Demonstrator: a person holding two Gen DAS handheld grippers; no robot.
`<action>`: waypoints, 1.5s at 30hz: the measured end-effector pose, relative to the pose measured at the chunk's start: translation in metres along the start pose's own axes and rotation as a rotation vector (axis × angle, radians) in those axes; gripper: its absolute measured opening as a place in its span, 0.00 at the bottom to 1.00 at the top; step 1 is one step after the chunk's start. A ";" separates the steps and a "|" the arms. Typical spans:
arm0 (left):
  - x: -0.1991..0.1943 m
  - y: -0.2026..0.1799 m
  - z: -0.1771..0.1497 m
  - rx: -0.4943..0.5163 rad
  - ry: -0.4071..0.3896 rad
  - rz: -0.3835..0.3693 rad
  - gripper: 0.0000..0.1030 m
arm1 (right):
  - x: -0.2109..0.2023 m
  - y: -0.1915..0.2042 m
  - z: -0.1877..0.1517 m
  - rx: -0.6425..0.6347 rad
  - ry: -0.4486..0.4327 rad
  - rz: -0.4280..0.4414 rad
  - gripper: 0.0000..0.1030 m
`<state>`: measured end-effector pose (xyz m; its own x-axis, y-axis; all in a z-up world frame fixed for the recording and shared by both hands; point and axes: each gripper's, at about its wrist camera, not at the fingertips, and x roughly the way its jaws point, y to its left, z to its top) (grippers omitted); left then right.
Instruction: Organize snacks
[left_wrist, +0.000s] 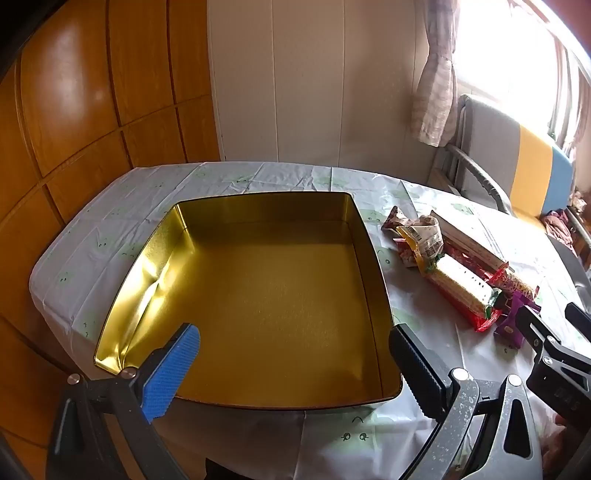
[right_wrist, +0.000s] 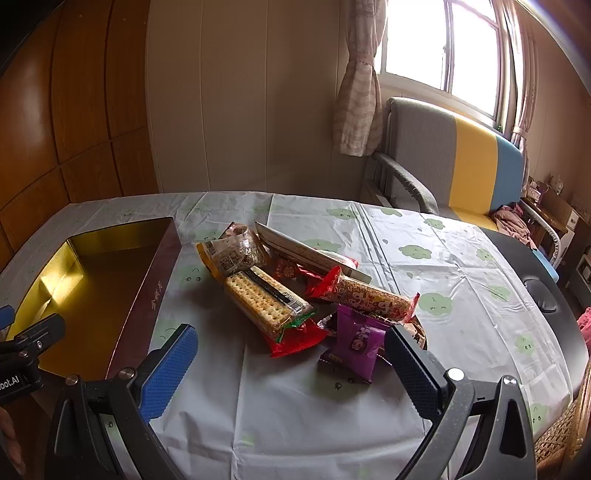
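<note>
Nothing was packed yet: the gold tin (left_wrist: 258, 295) sat empty, the snacks (right_wrist: 295, 295) lay heaped on the surface (right_wrist: 461, 266), and the left gripper (left_wrist: 295, 354) and right gripper (right_wrist: 291, 354) both had their jaws spread, grasping nothing.

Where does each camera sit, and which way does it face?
Left wrist: on the left gripper, open, looking down into the gold tin; the right gripper shows at the right edge.
Right wrist: on the right gripper, open, facing the snack pile; the left gripper shows at the left edge.
Shared: tin, snack pile, tablecloth, chair, curtain.
</note>
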<state>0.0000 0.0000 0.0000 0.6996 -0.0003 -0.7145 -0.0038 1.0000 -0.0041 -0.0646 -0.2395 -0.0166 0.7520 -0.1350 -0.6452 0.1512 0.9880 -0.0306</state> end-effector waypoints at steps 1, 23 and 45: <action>0.000 0.000 0.000 -0.002 0.001 -0.001 1.00 | 0.000 0.000 0.000 0.002 -0.001 0.000 1.00; -0.003 -0.007 -0.001 0.017 0.003 0.001 1.00 | -0.003 -0.007 0.001 0.026 -0.013 0.002 1.00; 0.000 -0.021 -0.001 0.066 -0.003 -0.086 1.00 | 0.018 -0.092 0.056 0.050 0.002 0.009 1.00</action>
<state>-0.0008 -0.0210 -0.0007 0.6972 -0.0866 -0.7117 0.1041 0.9944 -0.0191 -0.0292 -0.3366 0.0174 0.7523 -0.1262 -0.6466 0.1764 0.9842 0.0133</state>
